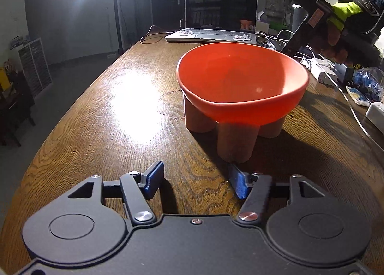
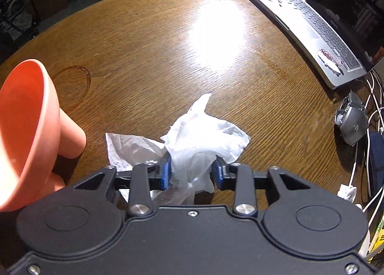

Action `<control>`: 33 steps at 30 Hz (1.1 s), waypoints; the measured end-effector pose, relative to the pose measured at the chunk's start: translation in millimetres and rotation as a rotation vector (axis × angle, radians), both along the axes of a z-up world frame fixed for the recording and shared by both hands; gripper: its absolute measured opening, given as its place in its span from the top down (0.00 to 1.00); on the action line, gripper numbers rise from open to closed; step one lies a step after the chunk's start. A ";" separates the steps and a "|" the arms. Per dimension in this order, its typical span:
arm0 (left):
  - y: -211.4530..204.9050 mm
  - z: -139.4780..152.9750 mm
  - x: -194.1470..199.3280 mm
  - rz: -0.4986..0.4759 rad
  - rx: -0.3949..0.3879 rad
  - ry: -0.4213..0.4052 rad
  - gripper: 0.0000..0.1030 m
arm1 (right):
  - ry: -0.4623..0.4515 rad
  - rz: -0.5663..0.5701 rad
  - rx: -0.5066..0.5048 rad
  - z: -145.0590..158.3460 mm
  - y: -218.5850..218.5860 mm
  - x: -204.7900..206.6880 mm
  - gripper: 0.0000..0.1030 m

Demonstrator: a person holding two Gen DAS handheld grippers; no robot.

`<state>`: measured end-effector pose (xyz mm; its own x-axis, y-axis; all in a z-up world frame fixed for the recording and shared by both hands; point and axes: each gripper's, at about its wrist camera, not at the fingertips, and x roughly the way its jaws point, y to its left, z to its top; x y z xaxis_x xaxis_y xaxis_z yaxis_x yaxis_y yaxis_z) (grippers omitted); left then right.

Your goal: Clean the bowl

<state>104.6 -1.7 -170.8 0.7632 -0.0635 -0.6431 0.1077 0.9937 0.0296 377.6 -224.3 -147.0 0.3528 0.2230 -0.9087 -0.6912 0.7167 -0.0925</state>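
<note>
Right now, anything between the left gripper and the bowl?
Nothing. In the left wrist view only bare table separates the open left gripper from the bowl; its nearest leg stands just ahead of the right finger.

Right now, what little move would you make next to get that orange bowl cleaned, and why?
Probably swing the right gripper left and lower its crumpled tissue into the orange bowl. The tissue is already clamped between the blue fingers, while the bowl stands beside it on the wooden table, not yet touched. The left gripper is open just short of the bowl's legs, able to steady it.
</note>
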 end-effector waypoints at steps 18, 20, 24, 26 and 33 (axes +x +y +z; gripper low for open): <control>-1.7 -6.3 0.1 0.027 -0.010 -0.005 0.00 | -0.186 -0.110 0.039 68.5 -37.1 -91.8 0.25; -2.4 -6.0 0.0 0.031 -0.008 -0.006 0.00 | -0.188 -0.155 0.051 63.5 -38.9 -115.2 0.25; -5.3 -5.0 0.8 0.028 0.004 -0.007 0.00 | -0.206 -0.244 0.113 52.6 -40.1 -172.1 0.24; -6.4 -5.3 0.8 0.020 0.003 -0.010 0.00 | -0.215 -0.280 0.157 45.0 -37.2 -199.6 0.24; -5.8 -6.0 -0.1 0.012 -0.012 -0.006 0.00 | -0.324 -0.320 0.229 8.8 -13.2 -277.5 0.24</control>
<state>104.4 -7.4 -176.8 0.7678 -0.0620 -0.6377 0.0955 0.9953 0.0182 100.1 -237.5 -138.1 0.6918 0.2384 -0.6816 -0.3959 0.9147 -0.0819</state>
